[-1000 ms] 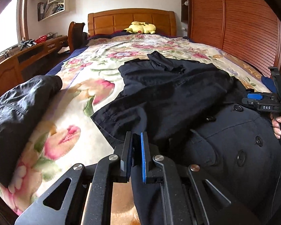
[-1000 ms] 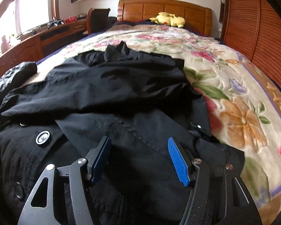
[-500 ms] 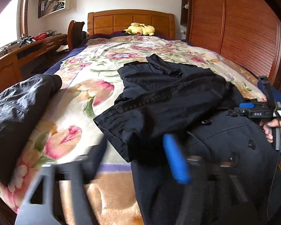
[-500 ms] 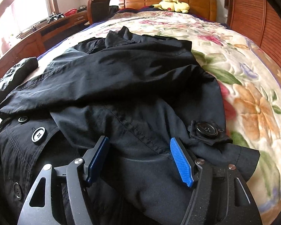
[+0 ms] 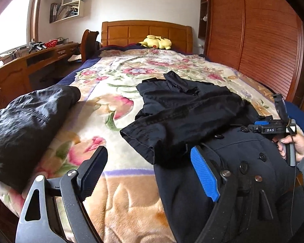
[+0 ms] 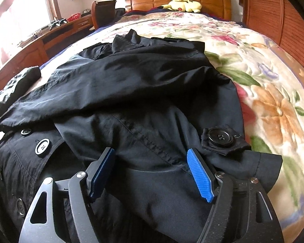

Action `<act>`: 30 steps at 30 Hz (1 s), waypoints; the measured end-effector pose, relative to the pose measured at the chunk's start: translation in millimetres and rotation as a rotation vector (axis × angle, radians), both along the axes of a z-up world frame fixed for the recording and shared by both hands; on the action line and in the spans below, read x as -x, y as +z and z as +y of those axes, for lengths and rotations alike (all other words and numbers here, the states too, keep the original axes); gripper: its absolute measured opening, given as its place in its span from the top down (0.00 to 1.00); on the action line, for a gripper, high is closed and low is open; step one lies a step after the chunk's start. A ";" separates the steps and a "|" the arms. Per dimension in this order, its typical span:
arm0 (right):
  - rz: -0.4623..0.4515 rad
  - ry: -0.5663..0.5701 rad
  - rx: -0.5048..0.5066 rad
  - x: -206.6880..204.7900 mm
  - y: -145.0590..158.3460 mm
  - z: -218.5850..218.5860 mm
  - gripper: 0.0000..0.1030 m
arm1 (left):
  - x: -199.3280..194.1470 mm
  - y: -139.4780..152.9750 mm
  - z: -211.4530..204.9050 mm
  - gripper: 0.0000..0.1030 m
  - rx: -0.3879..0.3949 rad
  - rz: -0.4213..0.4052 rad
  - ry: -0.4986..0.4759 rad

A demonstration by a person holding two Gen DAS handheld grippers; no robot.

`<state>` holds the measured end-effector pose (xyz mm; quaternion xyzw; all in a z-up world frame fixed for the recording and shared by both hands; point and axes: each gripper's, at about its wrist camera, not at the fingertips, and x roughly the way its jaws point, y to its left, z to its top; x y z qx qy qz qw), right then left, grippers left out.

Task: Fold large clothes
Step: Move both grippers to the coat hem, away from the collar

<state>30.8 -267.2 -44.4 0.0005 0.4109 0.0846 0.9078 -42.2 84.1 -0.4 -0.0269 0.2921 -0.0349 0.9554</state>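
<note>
Both tongs stand released: left gripper (image 5: pixel 150 174) hangs above the near blanket (image 5: pixel 119 93) beside the black coat (image 5: pixel 192 109), right gripper (image 6: pixel 152 174) over its folded sleeve (image 6: pixel 162 133). Frame edges cut off the coat's hem; another dark garment (image 5: pixel 24 125) at near left is partly cropped.

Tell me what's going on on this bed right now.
A person with a gripper in each hand is folding a black coat laid out on a floral bedspread. Both sleeves are already crossed over the coat's front. The left gripper is open over the coat's near left edge, holding nothing. The right gripper is also open, resting over a folded sleeve. Another dark garment lies bundled at the bed's left edge, and a yellow plush toy sits by the headboard.
</note>
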 end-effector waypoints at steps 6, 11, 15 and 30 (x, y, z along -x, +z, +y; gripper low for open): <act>-0.002 -0.015 0.046 11.5 6.9 5.4 0.25 | 10.0 -4.8 5.0 0.18 -0.003 0.008 -0.008; 0.001 0.002 0.080 39.9 24.4 3.2 0.25 | 13.5 -18.8 0.0 0.18 -0.041 0.031 -0.041; -0.031 0.010 0.115 74.6 36.7 -2.9 0.25 | 14.4 -31.6 -5.4 0.18 -0.045 0.053 -0.056; -0.021 -0.044 0.171 157.5 34.8 -41.4 0.25 | 21.7 -51.5 -14.5 0.53 0.008 0.118 -0.119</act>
